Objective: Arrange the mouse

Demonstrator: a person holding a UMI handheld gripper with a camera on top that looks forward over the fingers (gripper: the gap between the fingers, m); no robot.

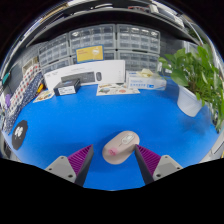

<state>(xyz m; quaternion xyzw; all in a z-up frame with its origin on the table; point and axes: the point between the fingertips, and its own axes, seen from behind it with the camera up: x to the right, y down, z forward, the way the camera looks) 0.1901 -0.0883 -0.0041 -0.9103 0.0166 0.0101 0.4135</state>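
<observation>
A pinkish-beige computer mouse (120,146) lies on the blue desk mat (110,115), between my two fingers and towards the right one. My gripper (116,160) is open. The purple pads (82,157) stand on either side of the mouse, with a clear gap on the left side. The mouse rests on the mat on its own.
A white box with a keyboard picture (85,75) stands at the back. A green plant in a white pot (192,85) is at the right. Papers (117,90) and a blue box (146,83) lie at the back. A dark object (19,133) sits at the mat's left edge.
</observation>
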